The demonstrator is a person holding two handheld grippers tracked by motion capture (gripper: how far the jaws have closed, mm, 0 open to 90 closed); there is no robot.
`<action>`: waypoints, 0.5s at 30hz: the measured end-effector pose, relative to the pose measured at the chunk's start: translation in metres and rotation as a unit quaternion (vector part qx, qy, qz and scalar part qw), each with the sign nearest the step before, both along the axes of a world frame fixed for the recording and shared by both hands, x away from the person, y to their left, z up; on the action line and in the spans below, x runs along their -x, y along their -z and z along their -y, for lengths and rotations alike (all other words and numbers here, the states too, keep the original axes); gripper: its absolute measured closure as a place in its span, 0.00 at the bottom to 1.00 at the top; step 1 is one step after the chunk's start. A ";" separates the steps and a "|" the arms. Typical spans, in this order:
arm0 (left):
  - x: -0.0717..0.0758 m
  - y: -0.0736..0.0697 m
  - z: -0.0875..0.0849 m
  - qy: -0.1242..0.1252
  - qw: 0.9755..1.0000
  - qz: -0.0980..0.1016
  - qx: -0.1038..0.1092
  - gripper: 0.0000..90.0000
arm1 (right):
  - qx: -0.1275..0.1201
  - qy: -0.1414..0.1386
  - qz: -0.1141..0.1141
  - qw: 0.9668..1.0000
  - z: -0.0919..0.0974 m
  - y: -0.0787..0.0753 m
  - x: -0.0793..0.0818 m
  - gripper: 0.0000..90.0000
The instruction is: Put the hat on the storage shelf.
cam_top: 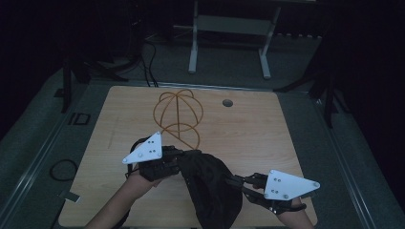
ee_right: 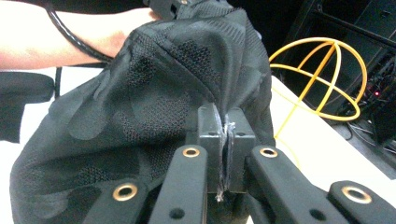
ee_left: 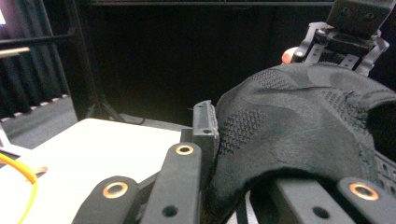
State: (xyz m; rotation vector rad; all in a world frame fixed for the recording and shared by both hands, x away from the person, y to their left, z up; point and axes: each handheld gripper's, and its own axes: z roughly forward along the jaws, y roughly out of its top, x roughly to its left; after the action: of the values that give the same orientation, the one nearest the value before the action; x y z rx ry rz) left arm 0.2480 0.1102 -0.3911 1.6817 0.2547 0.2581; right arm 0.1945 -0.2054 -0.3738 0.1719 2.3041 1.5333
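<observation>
**Black cap pinched from both sides**

The left gripper has its fingers closed on one edge of the black cap, which bulges just beyond them. The right gripper has its fingers clamped together on the cap's opposite edge, fabric pinched between the pads. Beyond both sets of fingers, a yellow wire stand sits on the desk, apart from the cap.
</observation>
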 end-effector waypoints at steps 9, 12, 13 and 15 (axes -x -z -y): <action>-0.001 -0.002 -0.008 -0.058 0.998 0.001 0.002 0.45 | -0.012 0.019 0.001 1.000 0.010 -0.007 -0.002 0.97; 0.000 -0.001 -0.011 -0.069 0.998 0.002 -0.012 0.41 | -0.018 0.034 0.000 0.999 0.016 -0.009 -0.004 0.97; 0.000 -0.001 -0.011 -0.075 0.997 0.003 -0.018 0.40 | -0.021 0.043 0.000 0.999 0.018 -0.010 -0.005 0.97; 0.002 0.001 -0.013 -0.082 0.996 0.006 -0.027 0.38 | -0.024 0.051 0.001 0.998 0.022 -0.012 -0.006 0.97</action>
State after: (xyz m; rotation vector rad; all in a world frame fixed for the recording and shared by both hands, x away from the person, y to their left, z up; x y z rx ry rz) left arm 0.2463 0.1230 -0.3922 1.7132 0.3813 0.4008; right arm 0.2003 -0.2274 -0.3619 0.2968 2.2217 1.5379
